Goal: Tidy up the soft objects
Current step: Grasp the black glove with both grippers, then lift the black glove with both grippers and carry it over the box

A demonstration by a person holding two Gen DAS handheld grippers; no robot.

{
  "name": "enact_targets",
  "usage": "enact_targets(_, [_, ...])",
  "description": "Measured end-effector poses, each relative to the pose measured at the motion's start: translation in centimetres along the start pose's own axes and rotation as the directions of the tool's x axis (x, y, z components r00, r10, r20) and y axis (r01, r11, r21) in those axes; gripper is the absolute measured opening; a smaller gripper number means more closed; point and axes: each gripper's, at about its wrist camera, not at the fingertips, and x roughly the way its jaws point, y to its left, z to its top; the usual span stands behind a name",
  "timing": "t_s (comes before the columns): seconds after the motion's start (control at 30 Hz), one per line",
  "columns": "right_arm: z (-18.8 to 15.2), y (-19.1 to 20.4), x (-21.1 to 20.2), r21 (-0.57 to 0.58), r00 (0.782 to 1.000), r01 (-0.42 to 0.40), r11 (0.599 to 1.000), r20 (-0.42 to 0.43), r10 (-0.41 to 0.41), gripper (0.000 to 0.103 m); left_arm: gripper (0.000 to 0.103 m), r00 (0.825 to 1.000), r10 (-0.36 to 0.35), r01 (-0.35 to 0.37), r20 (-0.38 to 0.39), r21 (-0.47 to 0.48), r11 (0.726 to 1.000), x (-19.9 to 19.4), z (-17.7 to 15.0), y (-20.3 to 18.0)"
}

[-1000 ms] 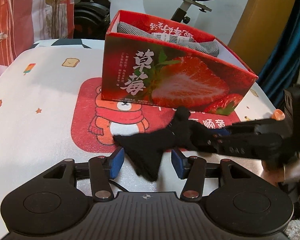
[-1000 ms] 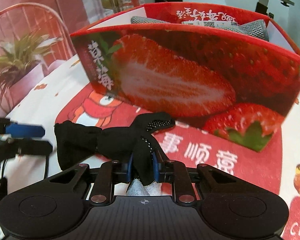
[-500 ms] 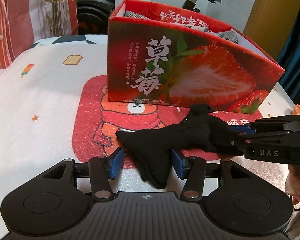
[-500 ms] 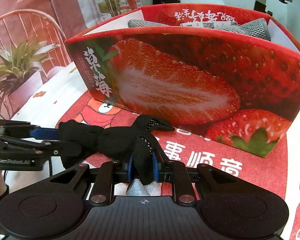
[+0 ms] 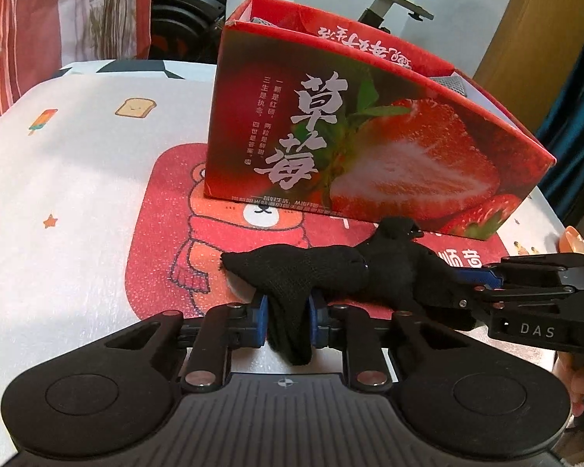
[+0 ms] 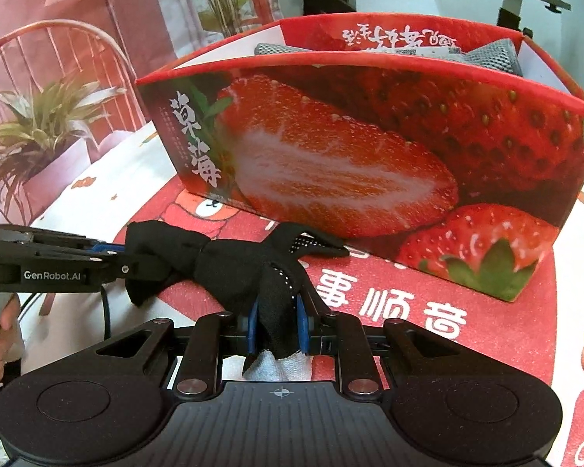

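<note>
Figure. Two-handed hold on a soft item in front of the storage box, both wrist views.

The black sock lay stretched across the red bear mat on the desk, just in front of the strawberry box, which stood at 12 o'clock in both views. The left claw was pressed together on the sock's hanging end at 6 o'clock of its own view, blue pads squeezing the fabric from both sides. The right claw pinched the opposite end in the same way; a white-grey cloth showed beneath it. Seen from the left wrist, the right claw entered from 3 o'clock; seen from the right wrist, the left claw entered from 9 o'clock. A grey mesh item already sat inside the box.

Judged step: with 2 holds secured, the sock appeared ready for folding or for lifting over the near wall.

Technique notes:
1. Both ends should rise together, so the middle does not drag on the mat.
2. The sock must clear the tall front wall of the box; a low pass would likely catch the rim or push the light carton backward.
3. Slack between the 2 claws is preferable to tension, since a hard pull could slip the knit from 1 pair of pads.
4. Release should come only once the bundle rests inside, beside the mesh item.
</note>
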Motion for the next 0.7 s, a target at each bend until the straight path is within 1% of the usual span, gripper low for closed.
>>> enact_targets(0.07, [0.0,-0.1,0.0,0.007,1.0,-0.005,1.0,0.001,0.005,0.017,0.021,1.0,0.002,-0.002,0.003,-0.007,1.0,-0.1,0.0,0.0])
enact_targets(0.17, [0.0,-0.2,-0.1,0.014,1.0,-0.021,1.0,0.007,0.021,0.014,0.018,1.0,-0.004,0.004,-0.001,-0.014,1.0,-0.2,-0.1,-0.1])
enact_targets(0.33, [-0.1,0.1,-0.8,-0.001,0.999,-0.038,0.999,0.024,0.038,0.013,0.018,1.0,-0.006,0.006,0.01,-0.021,1.0,-0.8,0.0,0.0])
enact_targets(0.7, [0.1,0.7,-2.5,-0.015,0.997,-0.034,0.999,0.073,0.035,0.013,0.018,0.999,-0.006,0.006,0.044,-0.007,1.0,-2.4,0.1,-0.4])
